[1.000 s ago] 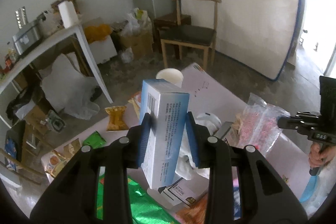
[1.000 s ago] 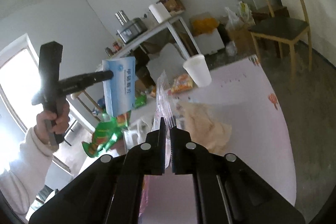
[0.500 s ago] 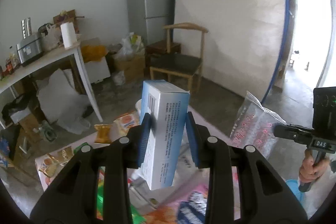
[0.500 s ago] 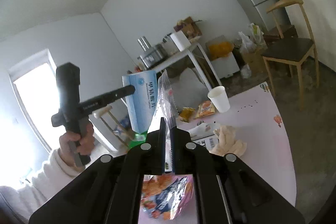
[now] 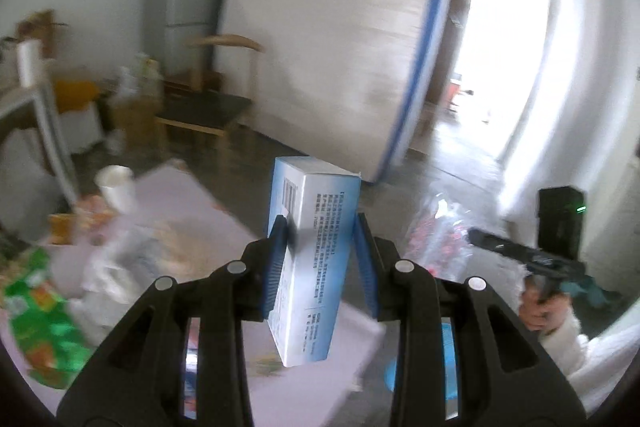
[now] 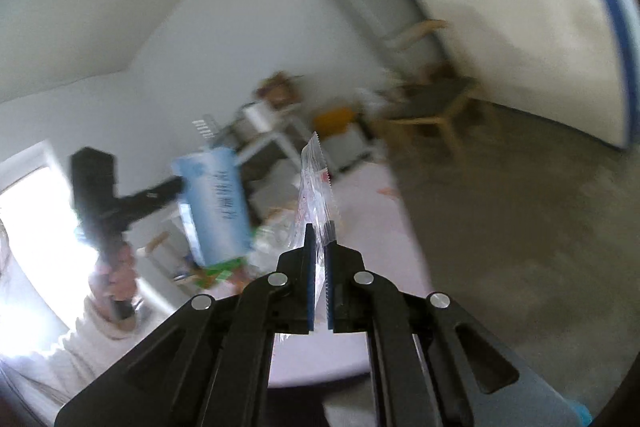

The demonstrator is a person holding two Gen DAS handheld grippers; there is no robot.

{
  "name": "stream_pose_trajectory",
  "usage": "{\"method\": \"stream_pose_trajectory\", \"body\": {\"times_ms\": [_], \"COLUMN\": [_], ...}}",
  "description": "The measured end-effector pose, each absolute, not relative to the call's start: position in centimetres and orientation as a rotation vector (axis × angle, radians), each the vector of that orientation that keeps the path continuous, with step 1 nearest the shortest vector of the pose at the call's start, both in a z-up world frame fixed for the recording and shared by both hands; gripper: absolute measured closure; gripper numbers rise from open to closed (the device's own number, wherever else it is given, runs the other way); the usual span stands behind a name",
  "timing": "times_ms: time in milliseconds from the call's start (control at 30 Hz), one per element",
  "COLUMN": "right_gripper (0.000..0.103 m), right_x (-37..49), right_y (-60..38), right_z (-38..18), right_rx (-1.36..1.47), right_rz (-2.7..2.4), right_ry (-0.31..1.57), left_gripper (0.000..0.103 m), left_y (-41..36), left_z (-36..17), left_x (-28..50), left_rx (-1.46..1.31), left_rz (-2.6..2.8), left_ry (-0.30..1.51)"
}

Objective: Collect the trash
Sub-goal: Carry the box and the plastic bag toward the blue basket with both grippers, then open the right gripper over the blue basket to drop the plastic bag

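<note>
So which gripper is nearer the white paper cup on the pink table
Left, as far as the blur allows. The left gripper, clamping the blue and white carton, is above the table with the cup ahead-left. The right gripper with its clear plastic bag is beyond the table's edge.

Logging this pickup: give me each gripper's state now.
Left gripper: closed on the blue-and-white carton.
Right gripper: closed on the clear plastic wrapper.

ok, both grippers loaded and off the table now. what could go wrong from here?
1. The right gripper pinches only the lower edge of the clear crinkly plastic bag; the thin film could slip out mid-carry.
2. The left gripper clamps the tall blue-and-white cardboard box near mid-height, tilted; a swing could rotate or drop it.
3. Both views are motion-blurred, so aiming at a bin may be poor.
</note>
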State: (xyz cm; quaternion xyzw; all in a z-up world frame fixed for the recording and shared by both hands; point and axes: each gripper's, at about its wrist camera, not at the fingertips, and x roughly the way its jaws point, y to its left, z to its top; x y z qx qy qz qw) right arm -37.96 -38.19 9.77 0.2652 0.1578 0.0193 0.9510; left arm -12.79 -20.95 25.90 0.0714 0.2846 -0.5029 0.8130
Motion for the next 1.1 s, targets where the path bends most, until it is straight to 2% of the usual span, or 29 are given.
{"method": "stream_pose_trajectory", "body": {"times_ms": [200, 400, 600, 667, 733, 767, 833, 967, 1100], "right_gripper": [0.099, 0.099, 0.099, 0.098, 0.093, 0.083, 0.074, 0.065, 0.050], "right_x": [-47.4, -53.7, -51.1, -49.1, -46.9, -46.2, -45.2, -44.5, -45.5], "right_y": [-44.0, -46.9, -47.3, -47.3, -47.7, -47.9, -48.5, -49.8, -50.7], "right_z": [0.3, -14.6, -27.1, -29.7, -31.7, -32.7, -34.6, -37.2, -36.7], "right_rx": [0.739, 0.981, 1.051, 1.058, 1.004, 0.937, 0.855, 0.781, 0.837], "right_rz": [-0.264, -0.482, -0.504, -0.494, -0.486, -0.519, -0.572, -0.656, -0.663], "right_ry": [0.459, 0.683, 0.882, 0.921, 0.962, 1.011, 1.111, 1.250, 1.230], "left_gripper": [0.071, 0.071, 0.071, 0.071, 0.071, 0.071, 0.071, 0.071, 0.071], "left_y": [-26.5, -30.3, -32.5, -32.8, -33.2, -33.3, -33.2, -33.6, -34.9], "left_z": [22.5, 19.8, 17.9, 17.4, 16.9, 16.7, 16.3, 15.3, 13.6], "left_x": [-18.3, -21.3, -22.5, -22.5, -22.8, -22.7, -23.2, -24.4, -26.3], "left_rx": [0.187, 0.246, 0.290, 0.298, 0.308, 0.311, 0.315, 0.341, 0.373], "left_rz": [-1.232, -1.288, -1.283, -1.278, -1.268, -1.262, -1.260, -1.279, -1.362], "left_ry": [0.642, 0.676, 0.709, 0.716, 0.724, 0.729, 0.747, 0.764, 0.810]}}
